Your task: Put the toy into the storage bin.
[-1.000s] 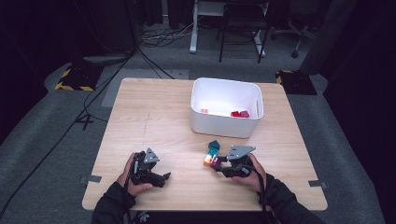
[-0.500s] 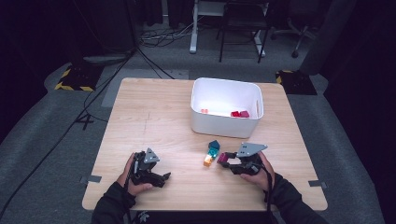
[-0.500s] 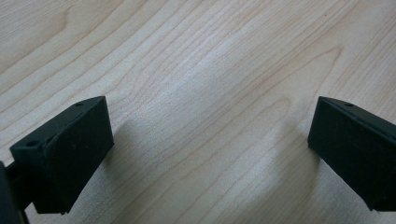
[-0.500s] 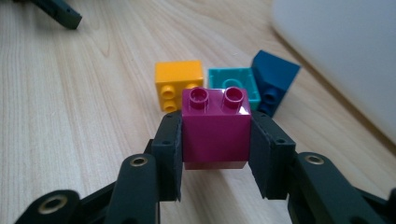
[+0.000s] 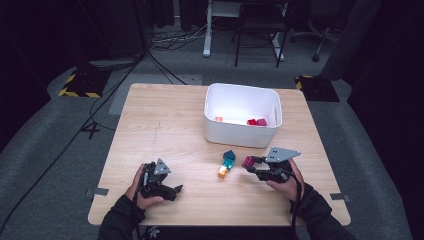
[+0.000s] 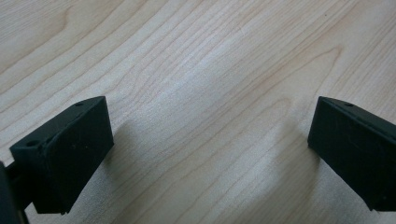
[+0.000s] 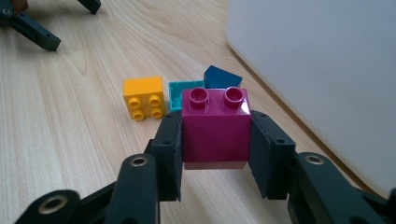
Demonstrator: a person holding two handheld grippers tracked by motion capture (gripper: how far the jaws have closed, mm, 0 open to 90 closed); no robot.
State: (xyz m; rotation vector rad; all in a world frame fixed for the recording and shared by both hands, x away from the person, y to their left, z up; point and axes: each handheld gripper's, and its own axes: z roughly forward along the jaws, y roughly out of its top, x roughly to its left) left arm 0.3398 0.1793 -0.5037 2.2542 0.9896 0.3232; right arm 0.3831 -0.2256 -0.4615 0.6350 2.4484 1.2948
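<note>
The wooden tabletop [image 5: 165,120] spreads out under me, and the white bin [image 5: 243,115] sits toward its far right, with a couple of red bricks [image 5: 256,122] and a small orange piece [image 5: 218,119] lying on its floor. In the right gripper view the bin's wall looms just off to the right of my fingers.

Now my right gripper [image 5: 251,164]: its fingers [image 7: 170,154] are clenched on the magenta brick [image 7: 215,126], one pad flat against each side wall, studs pointing up. The brick is lifted clear of the wood, its pale underside showing between the pads. From the high view it hangs at the gripper's tip, in front of the bin's near wall.

My left gripper [image 5: 172,190] sits at the near left of the tabletop, fingers [image 6: 65,154] released and spread wide, bare wood grain between them.

Smallest bits: just beyond the magenta brick lie a yellow brick [image 7: 143,98], a light teal brick [image 7: 181,93] and a dark blue brick [image 7: 222,76], clustered together on the wood between my two grippers.
</note>
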